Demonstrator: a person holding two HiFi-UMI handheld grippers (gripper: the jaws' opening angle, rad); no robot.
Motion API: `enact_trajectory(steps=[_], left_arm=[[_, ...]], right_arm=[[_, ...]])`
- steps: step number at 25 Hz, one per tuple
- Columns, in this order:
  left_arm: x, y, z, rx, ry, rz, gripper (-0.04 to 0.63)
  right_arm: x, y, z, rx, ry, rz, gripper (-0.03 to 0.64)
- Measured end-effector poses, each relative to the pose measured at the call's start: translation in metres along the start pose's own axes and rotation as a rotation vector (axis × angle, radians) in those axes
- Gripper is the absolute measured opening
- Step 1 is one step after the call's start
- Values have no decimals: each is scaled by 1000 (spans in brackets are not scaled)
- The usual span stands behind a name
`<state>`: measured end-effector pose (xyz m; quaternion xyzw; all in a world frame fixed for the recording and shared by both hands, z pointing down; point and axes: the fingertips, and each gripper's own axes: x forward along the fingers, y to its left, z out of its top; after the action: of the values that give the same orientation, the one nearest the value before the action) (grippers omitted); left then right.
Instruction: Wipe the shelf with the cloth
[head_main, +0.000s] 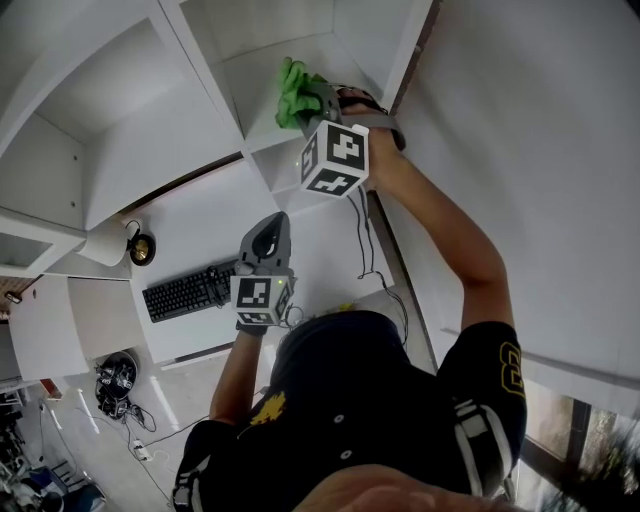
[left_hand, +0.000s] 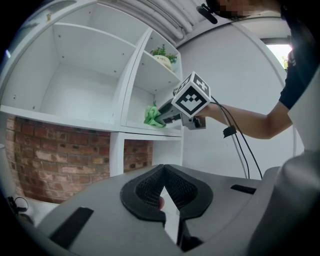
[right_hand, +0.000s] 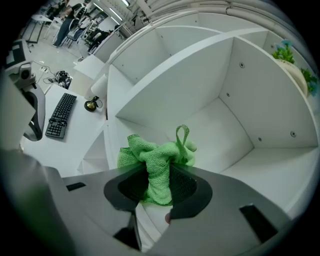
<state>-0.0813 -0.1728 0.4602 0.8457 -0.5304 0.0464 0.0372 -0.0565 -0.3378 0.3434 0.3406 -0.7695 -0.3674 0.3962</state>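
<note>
White shelving unit (head_main: 130, 130) with open square compartments fills the scene, seen from above by a person reaching up into it. The right tool (right_hand: 154, 176) is thrust into one compartment, its jaws closed on a bright green cloth (right_hand: 150, 152). The cloth is bunched: one fold is pinched between the two dark pads, and the rest bulges out past the jaw tips. Its long axis runs in line with the tool, from the pads outward toward the back corner of the compartment. A small hanging loop (right_hand: 183, 136) stands upright at the far end. From the left gripper view the cloth sits at the tip of the right tool, low over the shelf (left_hand: 150, 128) near its front edge; whether it touches the board cannot be told. The left tool (left_hand: 163, 170) hangs lower, well apart from the shelf, jaws together at the tips with nothing between them. Below lies a black keyboard (head_main: 188, 291) on a white bench (head_main: 200, 220). A potted plant (left_hand: 164, 54) stands one shelf higher.
</note>
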Motion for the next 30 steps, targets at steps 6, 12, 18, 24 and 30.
enact_trajectory(steps=[6, 12, 18, 24, 30], left_arm=[[3, -5, -5, -2, 16, -13, 17], [3, -10, -4, -5, 9, -25, 17], [1, -9, -5, -10, 10, -18, 17], [-2, -11, -7, -15, 11, -15, 17], [-9, -2, -10, 5, 22, 13, 17]], right_arm=[[-4, -14, -31, 42, 51, -28, 112], [-15, -27, -57, 109, 64, -94, 112], [-26, -36, -79, 208, 56, -155, 112], [-37, -35, -88, 263, 28, -208, 112], [-48, -34, -94, 388, -40, -230, 112]])
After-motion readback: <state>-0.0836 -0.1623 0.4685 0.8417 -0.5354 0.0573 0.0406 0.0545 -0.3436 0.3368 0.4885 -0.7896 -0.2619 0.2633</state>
